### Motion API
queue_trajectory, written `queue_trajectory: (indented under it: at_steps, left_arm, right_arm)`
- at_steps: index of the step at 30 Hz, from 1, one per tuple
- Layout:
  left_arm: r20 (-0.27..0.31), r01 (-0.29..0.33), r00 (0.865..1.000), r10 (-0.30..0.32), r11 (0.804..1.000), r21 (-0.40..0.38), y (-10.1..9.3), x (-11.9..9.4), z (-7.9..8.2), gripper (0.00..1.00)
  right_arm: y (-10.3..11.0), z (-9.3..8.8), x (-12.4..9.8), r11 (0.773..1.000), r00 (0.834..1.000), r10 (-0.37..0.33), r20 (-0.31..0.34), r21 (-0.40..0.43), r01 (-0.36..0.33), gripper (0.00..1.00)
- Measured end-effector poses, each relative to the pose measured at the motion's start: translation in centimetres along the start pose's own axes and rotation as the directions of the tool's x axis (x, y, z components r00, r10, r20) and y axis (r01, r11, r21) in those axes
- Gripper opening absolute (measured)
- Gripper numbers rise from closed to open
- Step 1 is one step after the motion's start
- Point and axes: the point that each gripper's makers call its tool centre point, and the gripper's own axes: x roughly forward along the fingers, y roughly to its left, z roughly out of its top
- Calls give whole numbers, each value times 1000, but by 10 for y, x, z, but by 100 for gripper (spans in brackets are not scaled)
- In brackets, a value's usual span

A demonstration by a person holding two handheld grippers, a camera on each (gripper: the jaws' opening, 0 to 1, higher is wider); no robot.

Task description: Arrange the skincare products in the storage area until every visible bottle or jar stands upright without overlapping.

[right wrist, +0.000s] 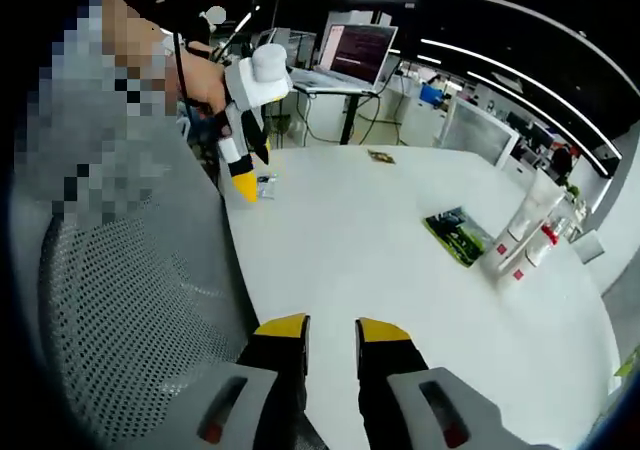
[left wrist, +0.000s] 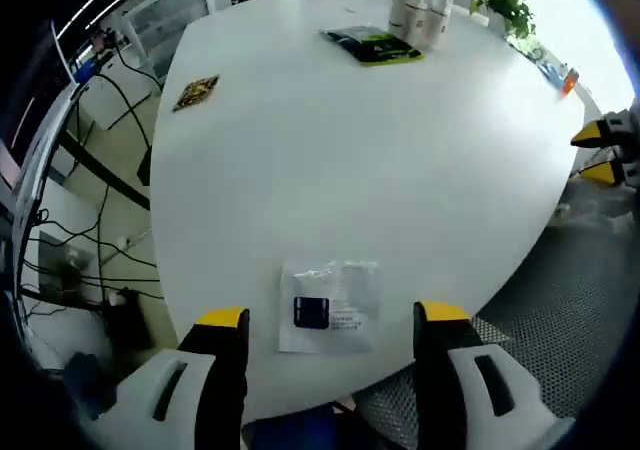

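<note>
So you were at the very start: neither hand-held gripper had anything in it, and the skincare bottles (left wrist: 420, 12) sat at the far side of the white surface (left wrist: 380, 160), well apart from both of you. Left hand-held gripper (left wrist: 333, 318) had its jaws wide apart, hovering over a clear plastic packet (left wrist: 330, 307) w/ a dark label near the surface's near edge. Right hand-held gripper (right wrist: 332, 327) had jaws close together w/ a narrow gap, nothing between them, off the surface edge beside a mesh chair back (right wrist: 130, 310). My read: approach step, no bottle touched yet. Next move prob. called for carrying one gripper across to the bottle cluster, opening around one bottle's body, not the cap. Couldn't tell if any bottle lay tipped; they looked upright, tight together, too small to be sure. Left gripper view gave you the packet, a small gold-dark sachet (left wrist: 196, 92), a dark-green flat pack (left wrist: 376, 46) just beside the bottles, and a potted plant (left wrist: 503, 6). Right gripper view instead showed the bottles (right wrist: 525, 235) side-on w/ red details, the green pack (right wrist: 458, 235) near them, plus the left hand-held gripper (right wrist: 244, 185) over the packet and monitors behind.
</note>
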Motion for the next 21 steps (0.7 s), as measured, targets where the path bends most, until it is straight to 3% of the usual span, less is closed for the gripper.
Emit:
queue_trajectory:
  at_steps: [2, 3, 7, 10, 11, 16, 21]
  left_arm:
    - [24, 34, 999, -33, 999, -15, -4, 1, 1, 63]
    - [38, 16, 999, -14, 999, -43, 2, 1, 3, 62]
    - [53, 26, 998, -25, 999, -20, 2, 0, 5, 57]
    - [73, 41, 997, -40, 999, -18, 1, -1, 5, 38]
    - [93, 19, 996, -18, 1000, -5, 3, -4, 8, 38]
    - [98, 26, 995, -24, 999, -18, -3, -6, 7, 37]
    - [67, 26, 997, -27, 1000, 15, -10, -5, 6, 37]
  right_arm:
    - [1, 0, 0, 1000, 1000, 3, -2, -2, -3, 13]
    - [1, -1, 0, 1000, 1000, 4, -4, -3, -4, 13]
    - [3, -1, 1, 1000, 1000, 11, -9, -5, -11, 13]
    - [4, -1, 2, 1000, 1000, 17, -11, -8, -17, 12]
    - [4, -1, 2, 1000, 1000, 18, -12, -9, -18, 12]
    - [4, -1, 2, 1000, 1000, 20, -15, -8, -21, 12]
    - [9, -2, 3, 999, 999, 46, -22, -10, -46, 12]
